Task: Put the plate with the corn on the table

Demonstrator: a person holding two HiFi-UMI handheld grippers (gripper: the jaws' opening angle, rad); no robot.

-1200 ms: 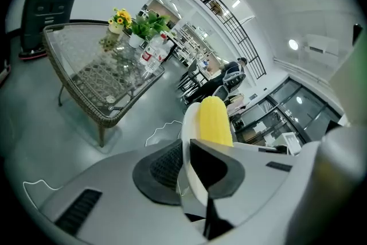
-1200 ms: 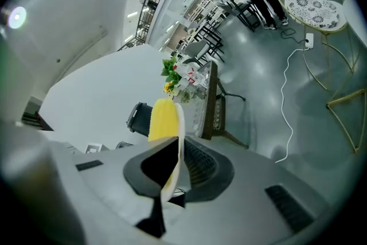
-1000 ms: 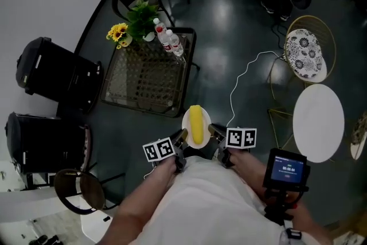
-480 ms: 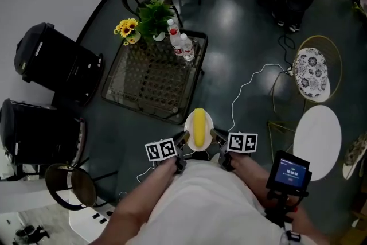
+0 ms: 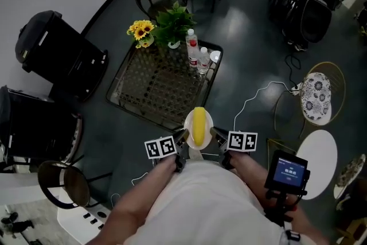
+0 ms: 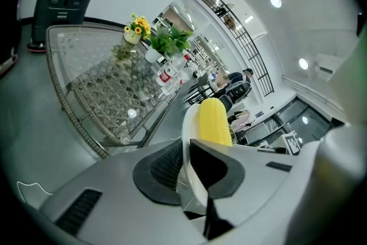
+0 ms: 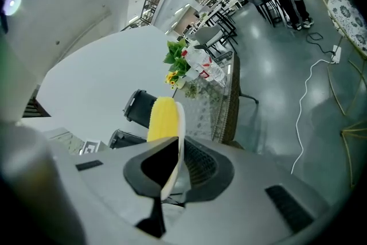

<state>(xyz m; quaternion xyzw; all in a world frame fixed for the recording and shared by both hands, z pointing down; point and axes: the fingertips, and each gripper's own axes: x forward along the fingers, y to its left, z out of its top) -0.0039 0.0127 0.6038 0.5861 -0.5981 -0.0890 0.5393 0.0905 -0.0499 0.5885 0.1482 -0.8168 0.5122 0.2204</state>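
Observation:
A white plate (image 5: 187, 123) carrying a yellow corn cob (image 5: 198, 125) hangs in the air just short of the near edge of a square glass-topped wicker table (image 5: 155, 86). My left gripper (image 5: 181, 138) is shut on the plate's left rim, and my right gripper (image 5: 215, 135) is shut on its right rim. In the left gripper view the plate (image 6: 186, 137) stands edge-on between the jaws with the corn (image 6: 213, 122) above it. In the right gripper view the plate (image 7: 179, 143) is likewise pinched, the corn (image 7: 161, 119) on its left.
On the table's far edge stand a pot of yellow flowers (image 5: 141, 31), a green plant (image 5: 174, 20), water bottles (image 5: 196, 53) and a small cup (image 5: 215, 56). Black bins (image 5: 57, 54) stand left, a round white table (image 5: 314, 162) right, and a cable (image 5: 255, 102) lies on the floor.
The plate has stayed in both grippers while I have moved forward. The glass table has come closer, and its near edge now lies just ahead of the plate.

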